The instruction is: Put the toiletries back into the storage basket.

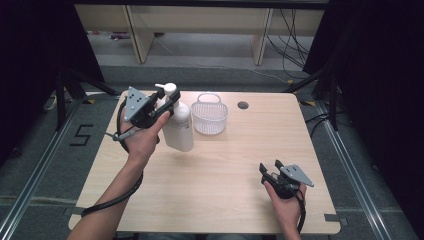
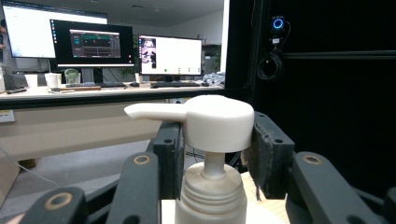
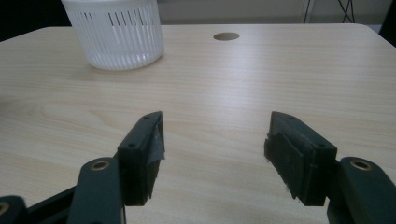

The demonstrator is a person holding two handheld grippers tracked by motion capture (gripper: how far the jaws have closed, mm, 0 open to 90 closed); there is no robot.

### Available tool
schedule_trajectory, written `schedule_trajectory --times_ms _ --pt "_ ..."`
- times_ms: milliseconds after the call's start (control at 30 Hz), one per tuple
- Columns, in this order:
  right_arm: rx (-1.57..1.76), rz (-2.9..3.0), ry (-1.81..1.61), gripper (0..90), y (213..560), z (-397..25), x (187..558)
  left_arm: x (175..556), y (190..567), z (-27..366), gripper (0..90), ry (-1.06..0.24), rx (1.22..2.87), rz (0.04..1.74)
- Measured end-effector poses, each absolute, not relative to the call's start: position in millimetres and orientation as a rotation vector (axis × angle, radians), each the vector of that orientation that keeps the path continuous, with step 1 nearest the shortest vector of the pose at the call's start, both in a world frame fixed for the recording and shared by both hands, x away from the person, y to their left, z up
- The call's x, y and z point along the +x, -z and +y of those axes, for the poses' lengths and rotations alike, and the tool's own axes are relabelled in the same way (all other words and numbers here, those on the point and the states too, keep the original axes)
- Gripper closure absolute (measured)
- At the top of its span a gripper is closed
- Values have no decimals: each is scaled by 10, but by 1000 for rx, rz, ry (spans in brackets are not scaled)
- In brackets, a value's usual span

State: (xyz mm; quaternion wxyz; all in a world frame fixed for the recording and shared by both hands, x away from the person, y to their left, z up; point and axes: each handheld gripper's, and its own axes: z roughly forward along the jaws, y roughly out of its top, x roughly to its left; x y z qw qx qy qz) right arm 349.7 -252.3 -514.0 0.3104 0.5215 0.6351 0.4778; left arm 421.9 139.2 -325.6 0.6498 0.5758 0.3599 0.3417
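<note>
Left tongs clamped on pump head of the soap bottle; right tongs idle and wide.

Bottle at the far left of the surface, long axis near upright, leaning slightly; basket just beside it to the right. In the left gripper view the jaws press the pump head from both sides, nozzle pointing off to the view's left (grip is high, well above the body). Right tongs are well apart, near front right, holding nothing, so the left hand is the nearer one; any lift must run along the bottle's axis.
</note>
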Motion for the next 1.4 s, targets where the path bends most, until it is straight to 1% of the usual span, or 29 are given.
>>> schedule_trajectory --times_ms 900,933,967,1000,1167,1200,1233,1333,1367,1400 --pt "1365 1680 -1250 376 5138 -2532 3500 4354 3147 1298 592 -783 1296 811" --pt "1365 1680 -1250 376 5138 -2532 3500 4363 3139 1301 592 -799 1296 800" --pt "1376 1678 -1255 376 5138 -2525 3497 4360 3134 1287 592 -783 1298 809" --pt "1376 1678 -1255 376 5138 -2525 3497 4371 3126 1291 592 -800 1298 797" --pt "1365 1685 -1250 375 5137 -2536 3500 4382 3106 1266 592 -784 1294 805" --pt "1364 1684 -1249 375 5137 -2538 3500 4393 3099 1270 592 -801 1296 792" --pt "1361 1687 -1252 375 5137 -2540 3501 4388 3099 1258 592 -783 1294 804" --pt "1368 1691 -1239 375 5131 -2539 3494 4407 3079 1261 592 -800 1296 792" --pt "1361 1679 -1251 375 5138 -2535 3499 4404 3076 1250 592 -783 1295 803" --pt "1361 1679 -1251 375 5138 -2535 3499 4415 3065 1252 592 -798 1295 792"
